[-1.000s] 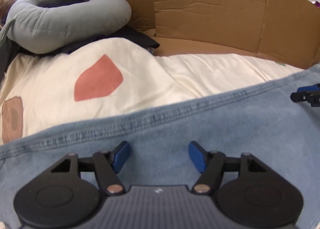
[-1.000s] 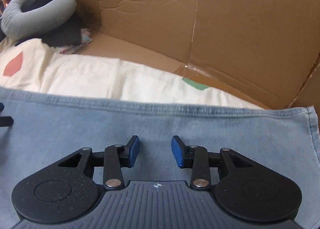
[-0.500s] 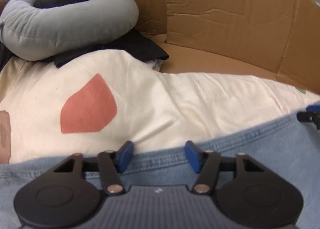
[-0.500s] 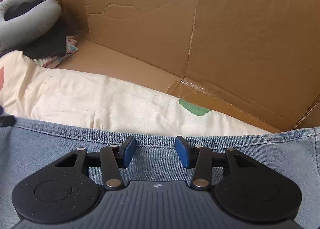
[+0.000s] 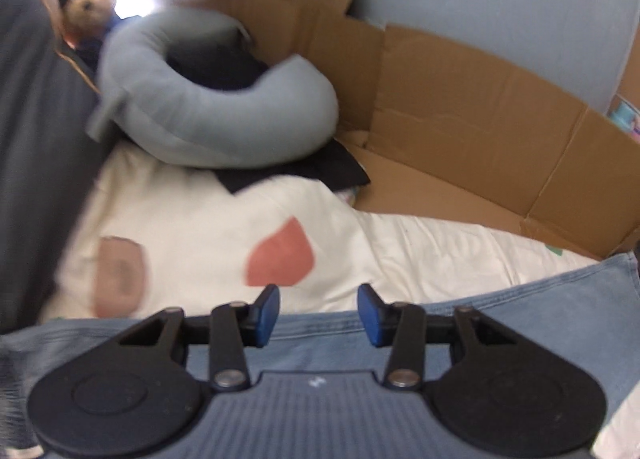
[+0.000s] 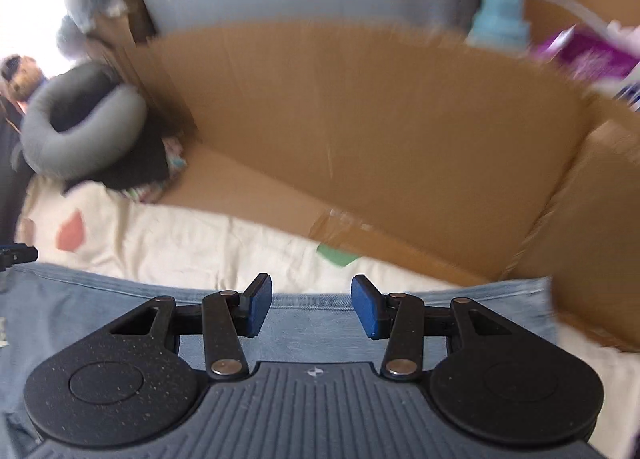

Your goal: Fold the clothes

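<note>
1. The light blue denim garment (image 6: 100, 311) is spread on the cream patterned bedsheet (image 5: 420, 255), hem edge outward, seemingly for folding
2. Left gripper (image 5: 318, 315): jaws have just been widening, half apart, nothing held
3. Right gripper (image 6: 311, 307): half apart, empty, above the hem

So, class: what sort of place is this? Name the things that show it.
Probably a home bedroom or living space: a cream patterned sheet, a grey U-shaped pillow and a teddy bear, with cardboard sheets behind.
</note>
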### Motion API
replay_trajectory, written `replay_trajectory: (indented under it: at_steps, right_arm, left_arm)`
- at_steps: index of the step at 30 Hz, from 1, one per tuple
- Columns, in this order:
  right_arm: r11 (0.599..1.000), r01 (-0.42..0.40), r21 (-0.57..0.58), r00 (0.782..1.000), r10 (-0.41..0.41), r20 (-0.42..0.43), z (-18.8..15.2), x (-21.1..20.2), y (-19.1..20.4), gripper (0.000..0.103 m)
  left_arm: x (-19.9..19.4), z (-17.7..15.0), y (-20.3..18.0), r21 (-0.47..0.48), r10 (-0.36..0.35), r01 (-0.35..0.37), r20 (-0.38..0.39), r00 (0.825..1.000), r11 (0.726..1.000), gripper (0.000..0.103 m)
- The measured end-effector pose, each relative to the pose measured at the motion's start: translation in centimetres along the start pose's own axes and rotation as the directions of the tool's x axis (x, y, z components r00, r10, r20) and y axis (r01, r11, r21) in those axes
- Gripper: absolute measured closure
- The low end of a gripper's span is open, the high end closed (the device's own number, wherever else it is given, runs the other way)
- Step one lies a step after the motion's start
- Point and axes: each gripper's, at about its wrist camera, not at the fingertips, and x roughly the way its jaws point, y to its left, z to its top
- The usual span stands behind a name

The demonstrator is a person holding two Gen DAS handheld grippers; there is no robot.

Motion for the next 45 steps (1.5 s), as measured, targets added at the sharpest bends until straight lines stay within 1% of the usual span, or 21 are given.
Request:
replay_trajectory:
  at_steps: [5,11,13,18,21,24,28,32,34,38,42,45]
  right_arm:
    - [1.0,-0.002,-0.031,1.0,0.003,0.018,1.9,-8.3,-2.1,0.051]
    - [1.0,0.0,-0.013,0.999,0.0,0.046,2.1,-18.2,-5.1,0.051]
    - [1.0,-0.004,-0.006,0.999,0.004,0.053,1.5,-21.2,-6.1,0.05]
    - [1.0,-0.017,0.022,0.998,0.016,0.059,-1.1,-27.7,-8.3,0.05]
    - [0.999,-0.024,0.041,0.998,0.022,0.057,-3.3,-31.1,-9.7,0.049]
    - [0.998,-0.026,0.058,0.998,0.022,0.063,-5.8,-34.3,-10.9,0.045]
    - [0.996,-0.027,0.081,0.998,0.022,0.062,-9.1,-37.8,-12.1,0.044]
    - [0.991,-0.054,0.124,0.995,0.043,0.092,-11.5,-41.1,-13.2,0.044]
    - [0.984,-0.078,0.162,0.991,0.058,0.124,-12.7,-42.9,-13.8,0.043]
    - [0.974,-0.083,0.21,0.987,0.052,0.151,-15.5,-46.0,-14.2,0.041]
    - [0.966,-0.082,0.246,0.986,0.043,0.159,-18.2,-48.1,-14.0,0.041]
    - [0.966,-0.069,0.248,0.987,0.029,0.159,-20.0,-49.1,-13.7,0.041]
  left_arm:
    - [-7.1,1.2,1.6,0.01,0.041,-0.041,-0.001,0.999,0.999,0.052]
    - [-15.2,1.9,3.9,-0.016,0.077,-0.077,-0.002,0.997,0.997,0.048]
    - [-18.2,1.9,4.6,-0.025,0.091,-0.091,0.002,0.996,0.996,0.044]
    - [-24.9,1.1,6.6,-0.055,0.125,-0.125,0.001,0.992,0.991,0.041]
    - [-28.2,-0.1,7.6,-0.094,0.134,-0.135,-0.012,0.991,0.986,0.04]
    - [-31.2,-1.7,8.4,-0.139,0.132,-0.133,-0.021,0.991,0.981,0.04]
    - [-34.1,-3.9,9.1,-0.216,0.143,-0.149,-0.045,0.989,0.965,0.04]
    - [-36.9,-5.5,9.3,-0.229,0.192,-0.2,-0.056,0.98,0.953,0.04]
    - [-38.0,-6.1,9.3,-0.248,0.189,-0.197,-0.056,0.98,0.949,0.04]
    - [-39.1,-7.6,9.6,-0.271,0.172,-0.183,-0.062,0.983,0.945,0.04]
    - [-39.3,-8.7,9.8,-0.288,0.169,-0.181,-0.064,0.984,0.94,0.04]
    - [-39.3,-9.9,9.5,-0.3,0.143,-0.153,-0.054,0.988,0.942,0.04]
